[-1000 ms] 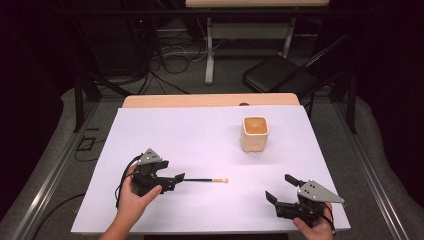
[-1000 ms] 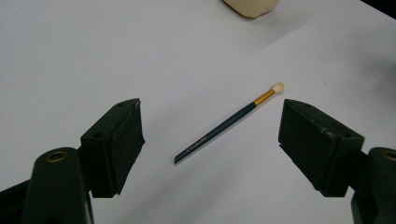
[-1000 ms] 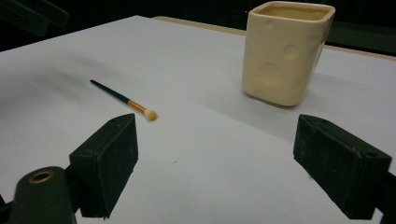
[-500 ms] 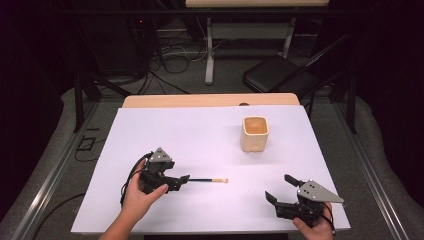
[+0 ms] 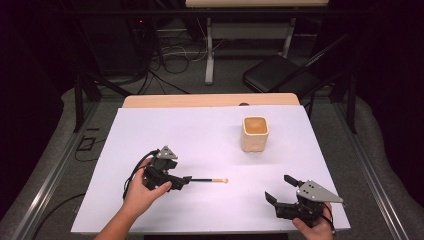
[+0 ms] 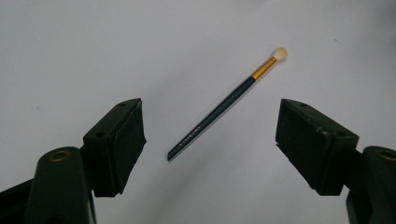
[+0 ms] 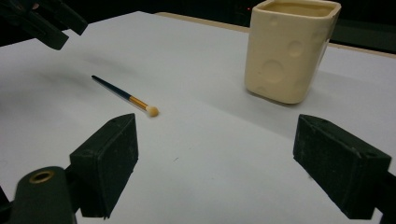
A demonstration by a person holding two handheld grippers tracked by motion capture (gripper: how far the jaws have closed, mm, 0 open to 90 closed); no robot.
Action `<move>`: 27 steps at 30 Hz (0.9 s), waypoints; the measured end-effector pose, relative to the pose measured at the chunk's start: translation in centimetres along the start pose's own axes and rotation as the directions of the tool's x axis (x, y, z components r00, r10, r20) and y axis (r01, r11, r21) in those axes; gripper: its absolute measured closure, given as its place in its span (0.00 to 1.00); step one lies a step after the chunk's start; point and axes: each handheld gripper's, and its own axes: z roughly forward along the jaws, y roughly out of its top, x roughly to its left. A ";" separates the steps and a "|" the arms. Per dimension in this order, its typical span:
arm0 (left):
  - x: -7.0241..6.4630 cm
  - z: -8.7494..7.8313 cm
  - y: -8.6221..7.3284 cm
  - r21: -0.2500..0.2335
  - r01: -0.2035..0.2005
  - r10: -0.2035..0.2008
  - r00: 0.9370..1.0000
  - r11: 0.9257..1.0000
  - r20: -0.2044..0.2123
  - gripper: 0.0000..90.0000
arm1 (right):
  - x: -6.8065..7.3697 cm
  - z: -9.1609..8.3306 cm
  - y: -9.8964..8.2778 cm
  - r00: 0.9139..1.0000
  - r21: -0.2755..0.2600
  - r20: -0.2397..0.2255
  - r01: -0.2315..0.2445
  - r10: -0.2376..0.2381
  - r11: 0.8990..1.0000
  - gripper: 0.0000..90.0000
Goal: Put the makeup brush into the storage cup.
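A thin dark-handled brush [image 5: 207, 180] with a gold band and pale tip lies flat on the white table [image 5: 210, 135]. My left gripper [image 5: 184, 180] hovers over its handle end, open, jaws to either side of the brush [image 6: 224, 105] and apart from it. A cream square cup [image 5: 255, 133] with dimpled sides stands upright at the right of the middle. My right gripper [image 5: 281, 189] rests open near the front right edge, nothing between its jaws. In the right gripper view the brush [image 7: 123, 96] lies at left and the cup [image 7: 289, 49] ahead at right.
A wooden strip [image 5: 210, 100] borders the table's far edge. A black folding chair [image 5: 280, 75] and cables sit on the floor beyond. Bare white surface lies between the brush and the cup.
My left gripper has moved right and slightly down toward the brush's handle end, so its jaws now straddle it. The right gripper, brush and cup have stayed put.
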 end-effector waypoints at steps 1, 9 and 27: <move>0.1 0.0 0.0 0.002 0.004 -0.004 1.000 1.000 -0.002 0.25 | 0.0 0.0 0.0 1.000 0.001 0.000 0.001 -0.001 1.000 0.15; 0.7 0.0 0.3 0.000 0.036 -0.036 0.999 0.999 0.040 0.18 | 0.0 0.0 0.0 1.000 0.009 -0.003 0.003 -0.003 1.000 0.15; 0.1 0.5 2.4 0.139 -0.083 0.082 0.997 0.987 0.011 0.26 | 0.0 0.2 -0.1 1.000 0.008 -0.004 -0.003 0.003 1.000 0.15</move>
